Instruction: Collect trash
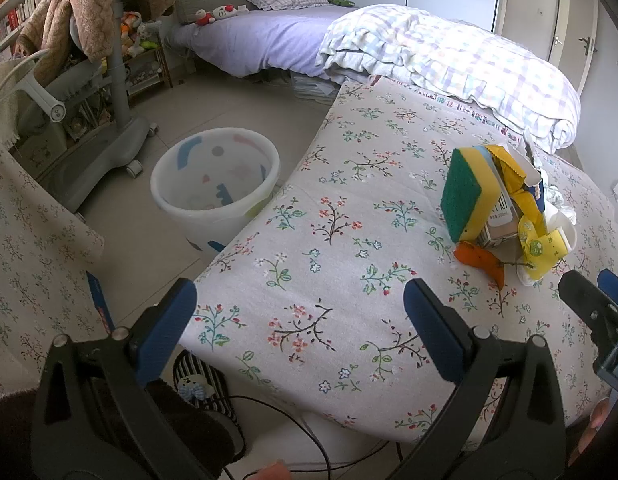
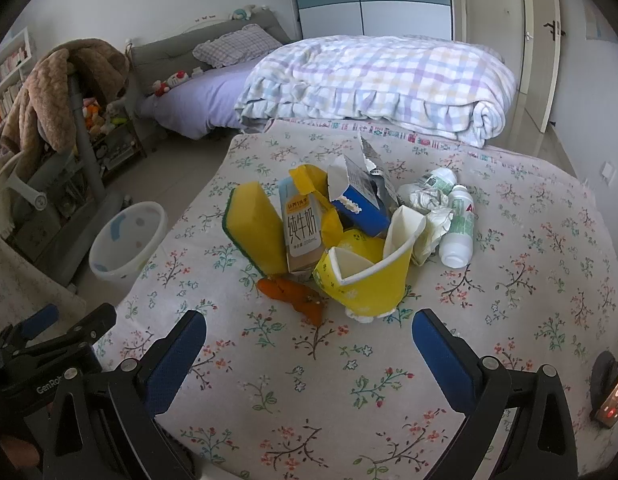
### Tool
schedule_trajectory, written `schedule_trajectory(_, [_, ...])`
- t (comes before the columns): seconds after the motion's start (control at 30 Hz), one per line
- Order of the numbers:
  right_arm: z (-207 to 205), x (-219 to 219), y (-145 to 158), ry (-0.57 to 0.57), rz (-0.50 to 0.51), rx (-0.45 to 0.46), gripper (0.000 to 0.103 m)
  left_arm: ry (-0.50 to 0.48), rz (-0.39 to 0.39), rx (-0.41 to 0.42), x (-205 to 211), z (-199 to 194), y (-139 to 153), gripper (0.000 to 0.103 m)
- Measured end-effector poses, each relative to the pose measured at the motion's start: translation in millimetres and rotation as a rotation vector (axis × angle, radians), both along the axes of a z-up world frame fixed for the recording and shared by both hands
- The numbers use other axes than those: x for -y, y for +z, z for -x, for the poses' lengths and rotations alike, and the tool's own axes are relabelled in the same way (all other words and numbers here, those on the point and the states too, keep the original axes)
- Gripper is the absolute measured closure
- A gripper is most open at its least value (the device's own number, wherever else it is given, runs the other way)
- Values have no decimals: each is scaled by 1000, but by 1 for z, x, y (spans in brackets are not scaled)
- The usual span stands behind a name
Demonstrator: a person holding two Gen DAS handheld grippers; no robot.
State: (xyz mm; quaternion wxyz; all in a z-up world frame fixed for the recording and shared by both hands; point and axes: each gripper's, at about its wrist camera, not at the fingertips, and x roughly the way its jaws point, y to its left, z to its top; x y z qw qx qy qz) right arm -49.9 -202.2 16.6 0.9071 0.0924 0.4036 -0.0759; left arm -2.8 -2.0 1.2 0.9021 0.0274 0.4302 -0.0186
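Observation:
A pile of trash sits on the floral tablecloth (image 2: 269, 380): a yellow-green sponge (image 2: 255, 226), a milk carton (image 2: 303, 228), a torn yellow paper cup (image 2: 365, 280), orange peel (image 2: 293, 292), a blue box (image 2: 361, 206), crumpled paper (image 2: 429, 204) and a white bottle (image 2: 459, 228). The sponge (image 1: 469, 192) and peel (image 1: 483, 262) also show in the left wrist view. A white bin (image 1: 215, 186) stands on the floor left of the table; it also shows in the right wrist view (image 2: 127, 242). My right gripper (image 2: 309, 338) is open, just short of the pile. My left gripper (image 1: 301, 316) is open over the table's near left part.
A bed with a plaid quilt (image 2: 373, 80) lies behind the table. A grey wheeled stand (image 1: 117, 80) draped with a brown blanket is on the left by shelves. A cable and a striped slipper (image 1: 201, 380) lie on the floor under the table's edge.

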Motion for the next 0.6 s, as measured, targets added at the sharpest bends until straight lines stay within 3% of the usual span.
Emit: schedule_trajectory(0.6, [-1,1,-4,-2,-13,-11,0,0,3,-1,-1,0,0,0])
